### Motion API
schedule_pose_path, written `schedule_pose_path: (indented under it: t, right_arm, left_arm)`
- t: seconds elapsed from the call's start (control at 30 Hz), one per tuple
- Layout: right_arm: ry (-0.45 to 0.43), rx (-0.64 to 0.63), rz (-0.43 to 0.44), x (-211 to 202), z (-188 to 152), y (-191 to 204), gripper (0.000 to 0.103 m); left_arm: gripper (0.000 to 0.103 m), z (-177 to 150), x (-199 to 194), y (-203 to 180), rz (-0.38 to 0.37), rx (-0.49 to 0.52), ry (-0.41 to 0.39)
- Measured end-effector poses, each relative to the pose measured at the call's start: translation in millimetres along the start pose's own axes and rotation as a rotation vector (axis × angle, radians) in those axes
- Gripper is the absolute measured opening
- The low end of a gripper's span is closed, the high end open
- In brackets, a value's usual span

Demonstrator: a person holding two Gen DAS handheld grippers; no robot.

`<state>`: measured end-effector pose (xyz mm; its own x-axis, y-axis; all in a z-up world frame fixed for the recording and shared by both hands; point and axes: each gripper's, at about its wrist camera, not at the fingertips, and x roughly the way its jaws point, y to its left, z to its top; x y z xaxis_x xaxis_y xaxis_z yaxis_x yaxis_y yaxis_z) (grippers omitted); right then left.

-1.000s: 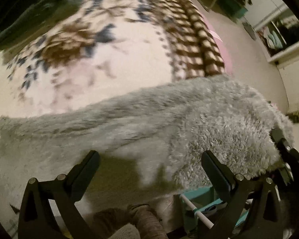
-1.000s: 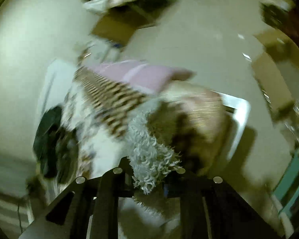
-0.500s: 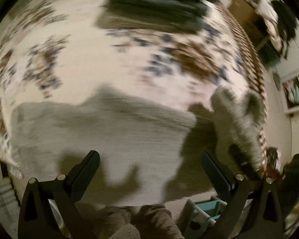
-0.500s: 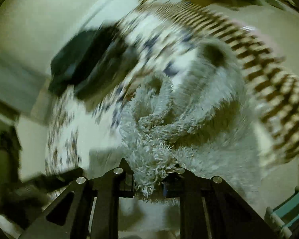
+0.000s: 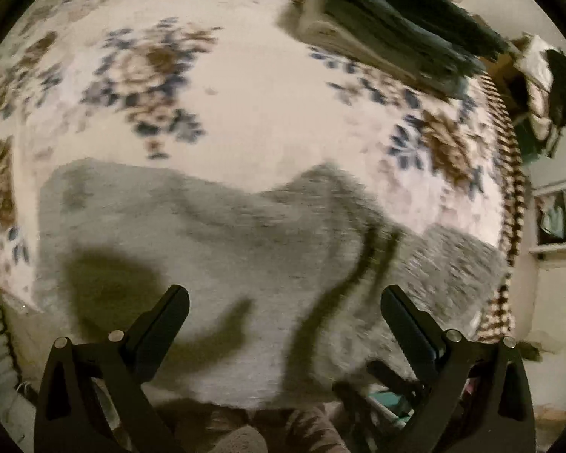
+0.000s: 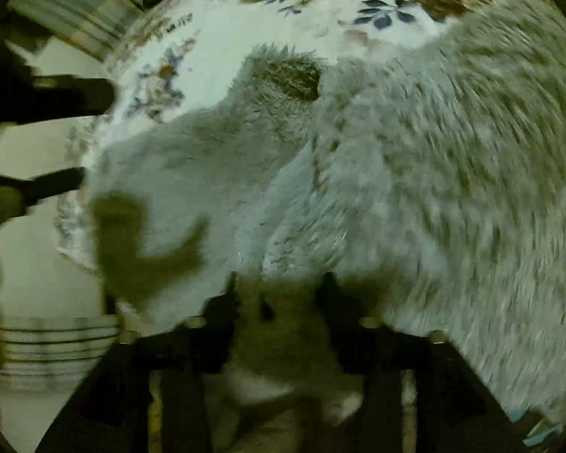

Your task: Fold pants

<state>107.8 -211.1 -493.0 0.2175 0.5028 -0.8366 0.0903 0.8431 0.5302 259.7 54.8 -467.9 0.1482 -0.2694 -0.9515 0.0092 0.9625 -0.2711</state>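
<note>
The grey pants (image 5: 245, 256) lie on the near bed (image 5: 264, 87). Left gripper (image 5: 283, 317) hovers, fingers apart; right gripper (image 6: 279, 302) is opening over the fleece. Let the folded layer drop square before smoothing.

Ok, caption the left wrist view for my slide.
Open left gripper above fluffy grey pants on floral bedspread.

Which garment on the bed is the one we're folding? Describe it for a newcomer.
Find the floral bedspread. The grey fluffy pants lie spread across its near edge, below both grippers. Unlike the dark folded stack at the far corner, they are pale and shaggy.
</note>
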Motion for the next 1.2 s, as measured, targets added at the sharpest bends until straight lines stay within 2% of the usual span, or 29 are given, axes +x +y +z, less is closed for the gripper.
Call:
schedule_pose_path:
  t: [0.07, 0.13, 0.23, 0.3, 0.33, 0.37, 0.4, 0.47, 0.53, 0.63, 0.77, 0.9, 0.97, 1.0, 1.07, 1.13, 1.2]
  right_arm:
    - [-0.014, 0.043, 0.024, -25.1, -1.4, -9.7, 0.062]
    - [-0.036, 0.103, 0.005, -46.9, -7.7, -23.3, 0.062]
    - [-0.053, 0.205, -0.056, -67.5, -11.0, -54.5, 0.062]
    - [-0.059, 0.255, -0.123, -72.5, -6.6, -78.2, 0.062]
    - [-0.068, 0.280, -0.146, -75.3, -5.9, -90.5, 0.062]
    - [-0.074, 0.299, -0.160, -76.6, -4.5, -99.5, 0.062]
    - [-0.079, 0.316, -0.174, -77.4, -2.8, -108.3, 0.063]
    - [-0.092, 0.340, -0.197, -78.5, -0.1, -118.8, 0.063]
    - [-0.099, 0.352, -0.193, -80.4, 3.4, -127.4, 0.063]
    - [-0.108, 0.344, -0.191, -87.6, 12.3, -132.0, 0.062]
    - [-0.082, 0.332, -0.177, -90.1, 12.9, -136.9, 0.062]
    - [-0.041, 0.327, -0.167, -67.9, 23.9, -122.0, 0.062]
    - [-0.028, 0.317, -0.175, -67.5, 25.6, -120.3, 0.062]
    - [-0.027, 0.314, -0.181, -69.4, 26.1, -119.9, 0.062]
    - [-0.037, 0.309, -0.184, -77.7, 26.3, -121.2, 0.063]
    - [-0.037, 0.315, -0.188, -84.3, 24.6, -127.1, 0.065]
    - [-0.033, 0.332, -0.195, -87.3, 22.0, -135.5, 0.065]
  left_arm:
    - [0.103, -1.3, 4.4, -16.0, -0.038, 0.031, 0.017]
    - [0.103, -5.0, 14.0, -36.1, -0.064, 0.073, 0.039]
    - [0.103, -14.7, 41.6, -64.4, -0.027, 0.152, 0.082]
    - [0.094, -21.8, 66.6, -82.0, 0.008, 0.222, 0.106]
    - [0.070, -26.2, 79.8, -89.8, 0.024, 0.257, 0.123]
    - [0.026, -30.1, 91.1, -95.1, 0.027, 0.282, 0.139]
    - [0.005, -34.7, 102.3, -98.5, 0.024, 0.301, 0.163]
    - [0.005, -41.5, 103.2, -99.0, -0.001, 0.304, 0.147]
    - [0.005, -46.3, 79.0, -96.4, -0.021, 0.310, 0.064]
    - [0.005, -50.2, 37.1, -78.8, -0.053, 0.266, 0.005]
    - [0.006, -50.8, 15.5, -54.8, -0.072, 0.148, 0.008]
    - [0.014, -53.3, 35.3, -44.6, -0.061, 0.075, 0.075]
    - [0.029, -52.5, 48.0, -31.4, -0.064, 0.020, 0.148]
    - [0.033, -51.0, 46.6, -26.4, -0.079, -0.003, 0.149]
    - [0.060, -46.2, 31.8, -13.2, -0.131, -0.070, 0.092]
    - [0.071, -38.5, 21.6, -6.5, -0.195, -0.123, 0.041]
    - [0.073, -26.1, 30.4, -9.4, -0.227, -0.137, 0.032]
